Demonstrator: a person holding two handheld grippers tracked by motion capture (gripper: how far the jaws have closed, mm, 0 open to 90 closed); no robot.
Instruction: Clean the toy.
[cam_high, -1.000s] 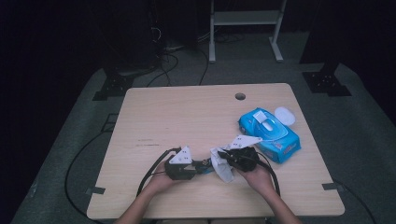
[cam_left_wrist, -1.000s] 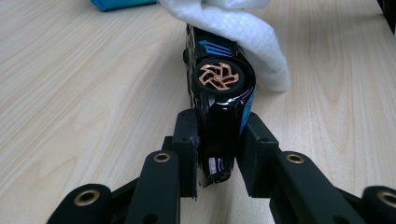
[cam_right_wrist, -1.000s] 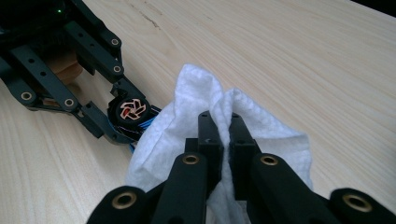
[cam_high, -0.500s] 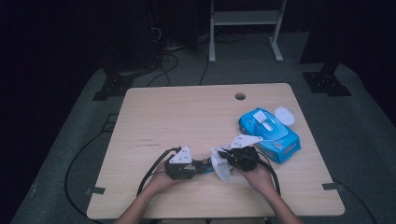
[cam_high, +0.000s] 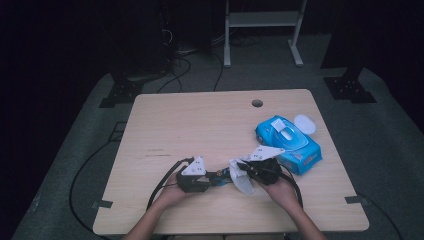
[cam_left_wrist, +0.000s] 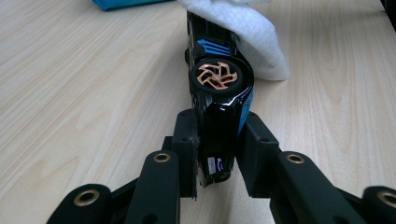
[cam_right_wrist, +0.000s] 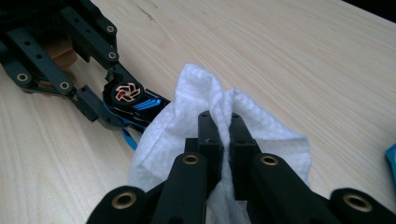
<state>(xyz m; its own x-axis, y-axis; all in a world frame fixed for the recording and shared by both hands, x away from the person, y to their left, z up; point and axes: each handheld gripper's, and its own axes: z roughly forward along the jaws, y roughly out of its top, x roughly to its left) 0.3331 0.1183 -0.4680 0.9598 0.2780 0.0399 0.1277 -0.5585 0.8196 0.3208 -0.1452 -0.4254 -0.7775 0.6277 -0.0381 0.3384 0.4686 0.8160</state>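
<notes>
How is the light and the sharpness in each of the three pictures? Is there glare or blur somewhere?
High view: the table is evenly lit, the room behind is almost black, and details are soft. Left gripper view: the toy car is sharp, with small glare spots on its glossy black body, while the nearest jaw parts are slightly soft. Right gripper view: the white wipe is bright yet keeps its texture; the far table corner is dark.

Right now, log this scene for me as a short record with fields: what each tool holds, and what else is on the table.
left tool: shut on the toy car, a black car with blue stripes and a copper-coloured wheel, lying on its side
right tool: shut on the white wipe
contact: wipe drapes over the car's far end
wipes pack: blue, lid open, on the table's right side
table: light wood, round hole near the far edge
</notes>
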